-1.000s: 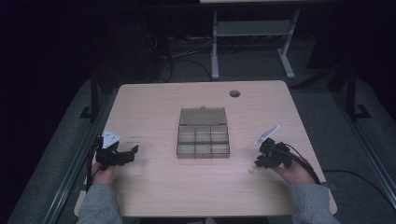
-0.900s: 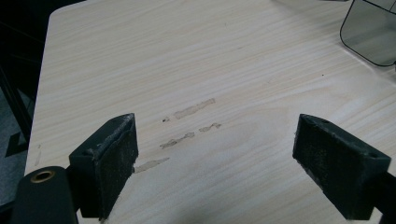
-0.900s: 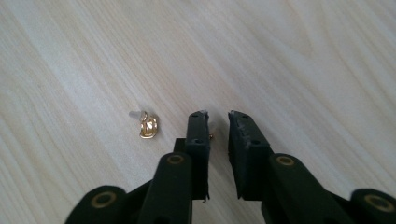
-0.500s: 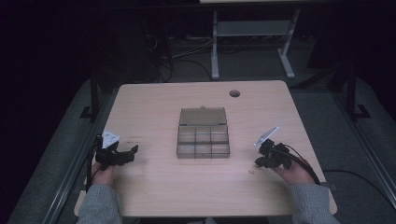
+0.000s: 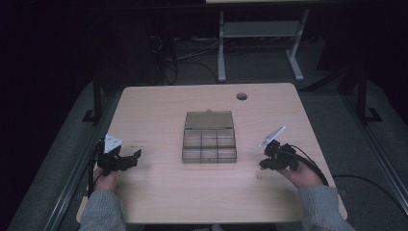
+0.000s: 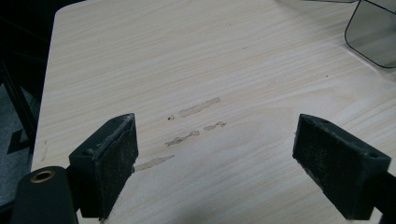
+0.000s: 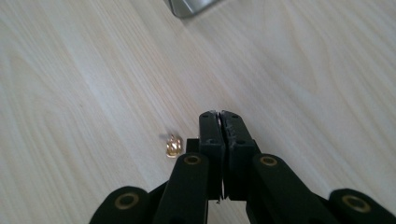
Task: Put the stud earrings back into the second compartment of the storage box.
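A clear plastic compartment box with its lid open (image 5: 209, 138) is set mid-table on the pale wooden table (image 5: 163, 106), bare wood all round. The left gripper (image 5: 135, 156) is held released near the left edge. The right gripper (image 7: 219, 115) is clenched empty beside a small gold-coloured metal piece (image 7: 173, 146).

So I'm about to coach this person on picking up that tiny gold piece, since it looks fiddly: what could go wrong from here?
1. The right gripper is shut with nothing between its jaws, and the small gold piece lies loose just beside them; a nudge could send it skidding across the table.
2. The piece is tiny and lies flat, so the jaws may slip off it.
3. The compartment box sits open; bumping it could shift it, though whether it holds anything cannot be told.
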Demonstrator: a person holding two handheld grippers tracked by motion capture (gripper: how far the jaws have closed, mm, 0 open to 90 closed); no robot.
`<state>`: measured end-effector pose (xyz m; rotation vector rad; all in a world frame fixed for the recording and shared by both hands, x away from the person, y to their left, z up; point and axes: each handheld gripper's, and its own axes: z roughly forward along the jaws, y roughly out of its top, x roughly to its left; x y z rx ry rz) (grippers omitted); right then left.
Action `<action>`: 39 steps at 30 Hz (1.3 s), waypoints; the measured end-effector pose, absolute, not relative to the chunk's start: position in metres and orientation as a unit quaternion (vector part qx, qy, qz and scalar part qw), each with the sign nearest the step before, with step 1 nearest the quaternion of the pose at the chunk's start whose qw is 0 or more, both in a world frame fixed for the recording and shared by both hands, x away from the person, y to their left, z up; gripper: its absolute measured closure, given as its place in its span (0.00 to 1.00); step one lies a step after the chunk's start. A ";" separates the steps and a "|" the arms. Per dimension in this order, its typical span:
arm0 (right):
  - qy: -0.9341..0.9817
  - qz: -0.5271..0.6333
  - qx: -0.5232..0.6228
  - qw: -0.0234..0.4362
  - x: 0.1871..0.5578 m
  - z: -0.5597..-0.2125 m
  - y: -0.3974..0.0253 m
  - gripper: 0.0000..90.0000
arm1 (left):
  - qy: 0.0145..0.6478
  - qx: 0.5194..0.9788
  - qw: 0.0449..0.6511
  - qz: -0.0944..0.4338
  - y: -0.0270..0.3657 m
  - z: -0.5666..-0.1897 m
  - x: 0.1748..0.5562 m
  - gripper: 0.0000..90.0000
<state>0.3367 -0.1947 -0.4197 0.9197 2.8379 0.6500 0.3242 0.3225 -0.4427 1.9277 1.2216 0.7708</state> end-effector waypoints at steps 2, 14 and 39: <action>0.928 0.218 0.298 0.043 0.339 -0.415 -0.193 0.98 | 0.473 0.747 0.358 0.299 0.322 -0.443 0.324 0.15; 0.937 0.235 0.258 0.036 0.352 -0.395 -0.164 0.98 | 0.474 0.746 0.359 0.299 0.323 -0.442 0.324 0.15; 0.947 0.240 0.213 0.011 0.396 -0.377 -0.103 0.98 | 0.477 0.745 0.360 0.296 0.324 -0.442 0.324 0.15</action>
